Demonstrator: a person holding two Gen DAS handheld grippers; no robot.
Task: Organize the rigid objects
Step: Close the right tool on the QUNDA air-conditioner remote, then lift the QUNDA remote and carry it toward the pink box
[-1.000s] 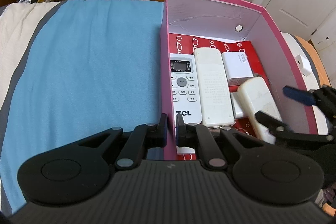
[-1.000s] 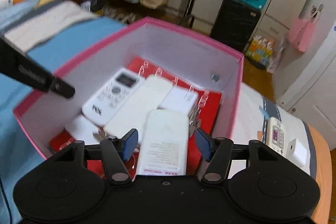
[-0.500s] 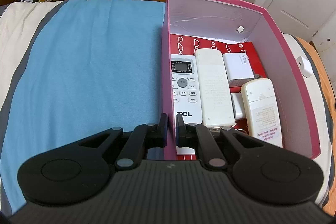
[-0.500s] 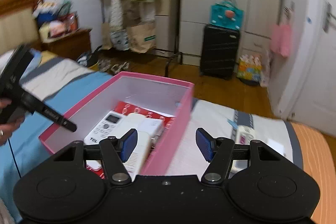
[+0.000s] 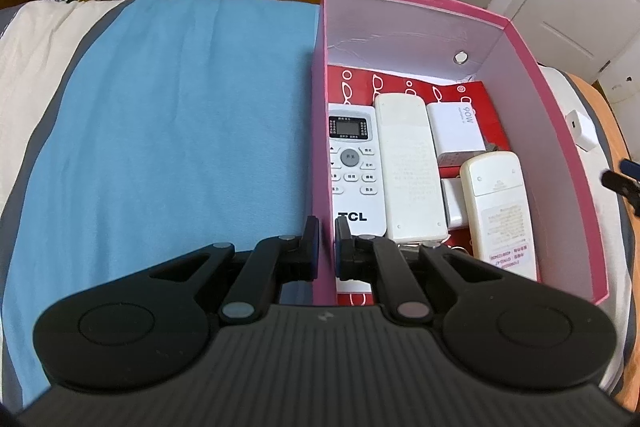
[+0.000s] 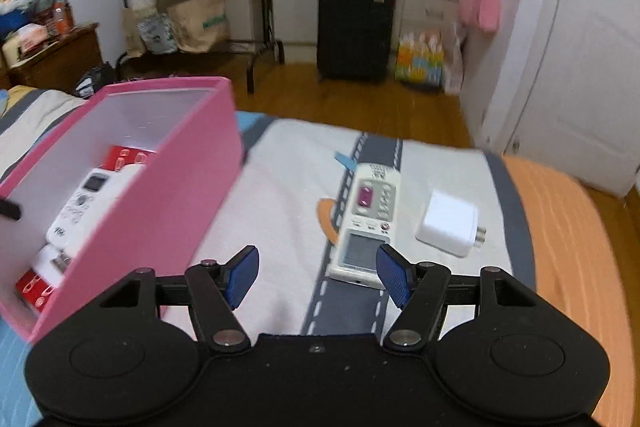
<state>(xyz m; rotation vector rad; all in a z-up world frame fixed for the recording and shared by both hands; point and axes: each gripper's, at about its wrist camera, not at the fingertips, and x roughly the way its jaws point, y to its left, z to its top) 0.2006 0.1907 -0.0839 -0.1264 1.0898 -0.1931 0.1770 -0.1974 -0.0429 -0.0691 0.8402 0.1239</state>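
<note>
Three remotes lie inside the pink box (image 5: 560, 131): a TCL remote (image 5: 352, 171), a plain white remote (image 5: 408, 167) and a cream remote (image 5: 500, 215), with a 90W charger (image 5: 456, 135) beside them. Left gripper (image 5: 325, 239) fingers are clamped on the box's near left wall. Right gripper (image 6: 316, 275) fingers stand apart above the bed (image 6: 280, 195), near a fourth remote (image 6: 366, 223) and a white charger (image 6: 448, 217).

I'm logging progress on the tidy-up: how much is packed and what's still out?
Packed in the pink box: three remotes, including the TCL remote, plus chargers. The left hand-held gripper pinches the box wall; the right hand-held gripper is open and empty. Left on the bed: one remote and a white charger.
</note>
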